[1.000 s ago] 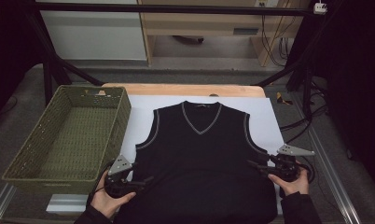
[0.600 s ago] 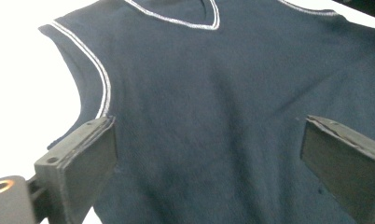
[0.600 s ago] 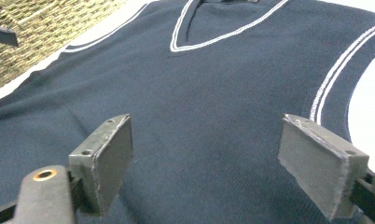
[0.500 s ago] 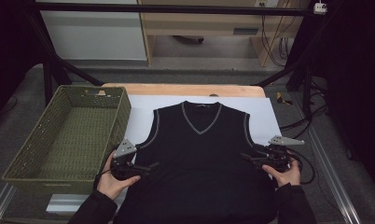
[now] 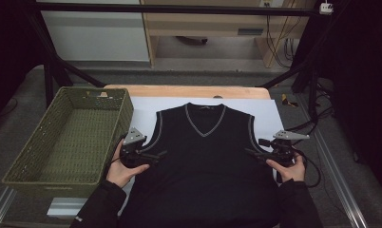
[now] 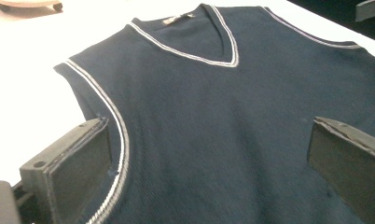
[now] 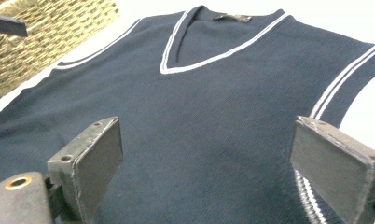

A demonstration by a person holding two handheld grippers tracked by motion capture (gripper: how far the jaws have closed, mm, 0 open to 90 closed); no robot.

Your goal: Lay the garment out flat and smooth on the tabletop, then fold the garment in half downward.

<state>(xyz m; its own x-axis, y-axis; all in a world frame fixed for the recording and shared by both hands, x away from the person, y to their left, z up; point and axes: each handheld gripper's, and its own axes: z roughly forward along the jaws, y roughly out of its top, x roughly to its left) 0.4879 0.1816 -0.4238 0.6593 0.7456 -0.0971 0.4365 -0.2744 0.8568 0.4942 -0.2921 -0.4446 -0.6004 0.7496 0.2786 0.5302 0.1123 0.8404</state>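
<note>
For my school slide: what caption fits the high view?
Two open grippers flank a dark sleeveless V-neck knit vest.

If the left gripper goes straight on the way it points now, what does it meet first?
Most likely the vest. The left gripper stands open, its jaws straddling the armhole trim and pointing across the fabric. How high it rides above the cloth is unclear.

Matt knit vest (image 5: pixel 205 156), woven, perhaps plastic basket (image 5: pixel 68 137)

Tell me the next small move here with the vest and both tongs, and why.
Probably lower both tongs onto the vest's side edges below the armholes and close. The left tongs and right tongs have just been opening, hold nothing, and point inward at those edges; the vest lies flat beside the basket.
</note>
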